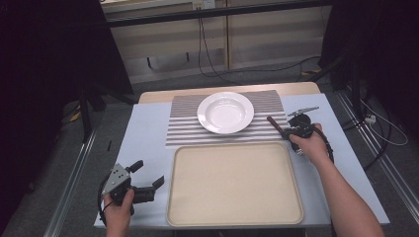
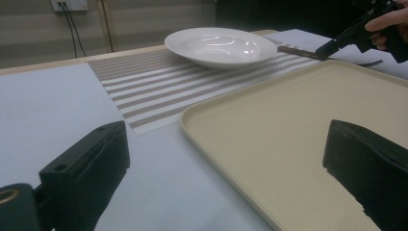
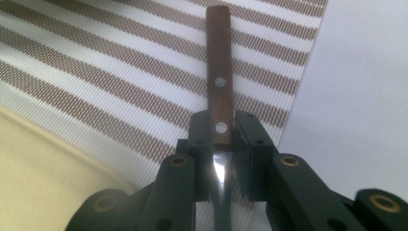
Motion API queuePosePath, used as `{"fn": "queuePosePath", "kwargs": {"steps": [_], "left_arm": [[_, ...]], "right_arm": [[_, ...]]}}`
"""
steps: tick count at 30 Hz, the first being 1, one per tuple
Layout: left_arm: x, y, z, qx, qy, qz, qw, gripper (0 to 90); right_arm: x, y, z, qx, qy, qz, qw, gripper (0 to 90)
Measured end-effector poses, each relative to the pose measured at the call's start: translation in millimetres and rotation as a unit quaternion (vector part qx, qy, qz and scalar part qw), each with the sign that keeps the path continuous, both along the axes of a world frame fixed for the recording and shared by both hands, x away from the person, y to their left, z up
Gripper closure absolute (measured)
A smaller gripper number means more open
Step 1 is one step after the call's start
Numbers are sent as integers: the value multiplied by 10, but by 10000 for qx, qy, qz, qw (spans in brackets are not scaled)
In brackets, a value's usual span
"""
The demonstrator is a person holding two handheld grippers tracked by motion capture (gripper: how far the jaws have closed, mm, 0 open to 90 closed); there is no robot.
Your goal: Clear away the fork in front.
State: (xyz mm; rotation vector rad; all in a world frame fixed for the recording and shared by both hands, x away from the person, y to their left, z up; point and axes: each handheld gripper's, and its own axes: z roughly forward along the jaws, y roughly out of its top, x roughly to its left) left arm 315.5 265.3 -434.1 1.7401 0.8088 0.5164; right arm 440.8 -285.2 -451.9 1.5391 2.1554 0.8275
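Fingers [image 3: 248, 139] pinch the knife [image 3: 219, 86] — wooden handle jutting beyond them.

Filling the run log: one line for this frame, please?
right gripper: shut on knife, over striped placemat | left gripper: open, holds nothing | plate: on placemat | tray: bare

The knife [image 3: 219, 86] has its blade mostly hidden between the right gripper [image 3: 220, 130] fingers. The tray [image 2: 288, 139] runs off the picture's near edge in the left gripper view.
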Motion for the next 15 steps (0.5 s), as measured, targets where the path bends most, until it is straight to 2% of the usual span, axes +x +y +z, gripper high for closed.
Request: {"fn": "queuePosePath", "kwargs": {"steps": [4,8,13,15], "left_arm": [[-2,-11,3,34,-4,-31,10000,26],[2,-6,0,34,0,-13,10000,26],[9,-7,-8,41,27,-25,10000,26],[11,-9,-9,51,29,-33,10000,26]], "right_arm": [[-35,-4,19,-31,117,14,9999,778],[-1,28,20,-43,85,11,10000,752],[40,41,17,14,153,-35,9999,780],[27,42,16,-71,101,24,9999,782]]}}
